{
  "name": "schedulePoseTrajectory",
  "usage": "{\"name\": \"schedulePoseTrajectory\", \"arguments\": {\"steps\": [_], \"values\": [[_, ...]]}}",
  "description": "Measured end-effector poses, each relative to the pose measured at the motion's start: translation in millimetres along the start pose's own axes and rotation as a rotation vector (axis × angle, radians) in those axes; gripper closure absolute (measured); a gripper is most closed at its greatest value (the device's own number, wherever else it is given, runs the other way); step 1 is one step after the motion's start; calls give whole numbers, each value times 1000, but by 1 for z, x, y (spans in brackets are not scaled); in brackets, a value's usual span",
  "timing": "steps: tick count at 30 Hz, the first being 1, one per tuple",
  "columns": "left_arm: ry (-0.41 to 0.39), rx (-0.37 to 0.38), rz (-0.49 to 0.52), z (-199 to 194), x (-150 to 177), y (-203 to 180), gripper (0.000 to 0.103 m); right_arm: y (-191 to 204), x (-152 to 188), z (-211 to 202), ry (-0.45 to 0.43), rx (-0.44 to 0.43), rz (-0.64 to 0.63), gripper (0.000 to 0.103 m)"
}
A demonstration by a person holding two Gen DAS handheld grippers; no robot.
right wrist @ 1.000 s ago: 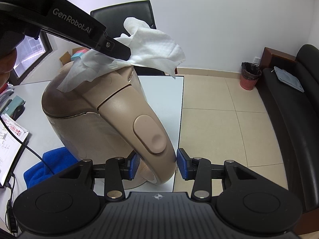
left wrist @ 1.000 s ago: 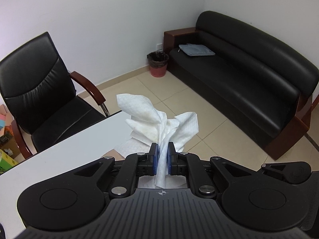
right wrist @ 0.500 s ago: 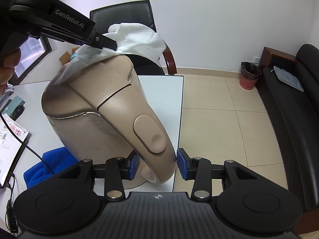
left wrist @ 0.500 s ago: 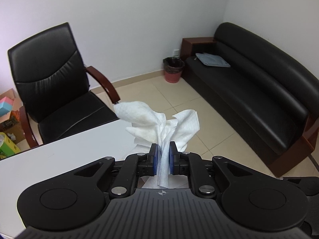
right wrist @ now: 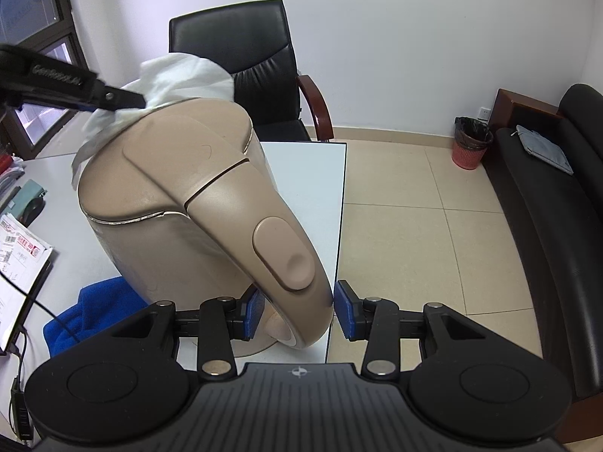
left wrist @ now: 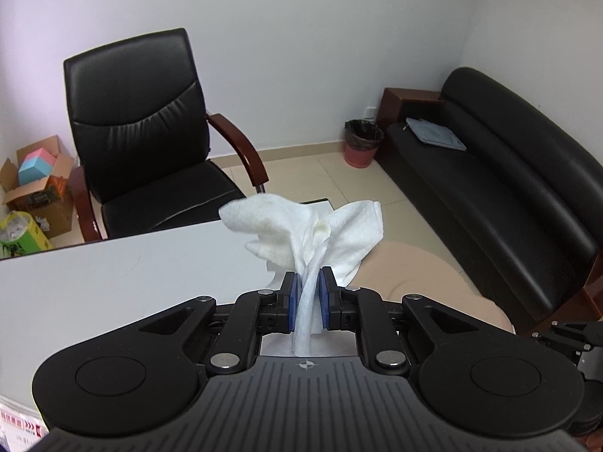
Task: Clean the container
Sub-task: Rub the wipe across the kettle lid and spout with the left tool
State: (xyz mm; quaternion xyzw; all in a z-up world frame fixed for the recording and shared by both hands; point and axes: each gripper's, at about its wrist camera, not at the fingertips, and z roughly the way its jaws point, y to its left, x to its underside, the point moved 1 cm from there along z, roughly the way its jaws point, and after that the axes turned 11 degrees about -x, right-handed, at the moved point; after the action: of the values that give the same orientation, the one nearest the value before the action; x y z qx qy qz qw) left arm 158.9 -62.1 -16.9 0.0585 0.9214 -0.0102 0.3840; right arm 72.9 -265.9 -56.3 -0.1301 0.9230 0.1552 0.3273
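Right gripper (right wrist: 297, 310) nearest, jaws closed on the handle (right wrist: 286, 260) of a tan kettle (right wrist: 181, 203), blue pads pressing either side of the handle's lower end. Kettle stands on the white table (right wrist: 312, 173) near its right edge, lid down, tilted a little toward the far left. Blue cloth (right wrist: 81, 320) lies on the table at the kettle's left foot, touching or just beside it, cannot tell which. Black cable (right wrist: 22, 293) runs across the table's left side past some printed papers (right wrist: 17, 252). Left gripper (left wrist: 308, 299) has its jaws nearly together, pinching a crumpled white paper towel (left wrist: 301, 231), which fans out above the pads and hangs a bit below them. In the right wrist view that gripper (right wrist: 137, 100) comes in from the left and the towel (right wrist: 184, 75) lies against the kettle's upper far edge, on the lid rim. Past the table corner, black leather armchair (left wrist: 139, 128) with wooden armrests, pushed close to the table. Open cardboard box (left wrist: 35, 184) on the floor left of the chair. Tiled floor beyond. Black sofa (left wrist: 501, 173) along the right wall, grey pouch (left wrist: 435, 133) lying on its seat. Red waste bin (left wrist: 361, 143) with black liner in the far corner, just beside the sofa's wooden end.
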Motion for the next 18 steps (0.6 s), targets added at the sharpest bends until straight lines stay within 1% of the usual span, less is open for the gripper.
{"name": "schedulePoseTrajectory", "arguments": {"steps": [4, 7, 13, 18], "values": [[7, 6, -1, -12, 10, 2, 89, 2, 1, 0, 0, 1, -2, 60], [12, 25, 13, -20, 16, 0, 89, -1, 2, -4, 0, -1, -2, 60], [24, 60, 24, -34, 30, -10, 89, -3, 1, -6, 0, -2, -4, 60], [19, 78, 57, -42, 38, -24, 90, -4, 1, -4, 0, -1, -4, 60]]}}
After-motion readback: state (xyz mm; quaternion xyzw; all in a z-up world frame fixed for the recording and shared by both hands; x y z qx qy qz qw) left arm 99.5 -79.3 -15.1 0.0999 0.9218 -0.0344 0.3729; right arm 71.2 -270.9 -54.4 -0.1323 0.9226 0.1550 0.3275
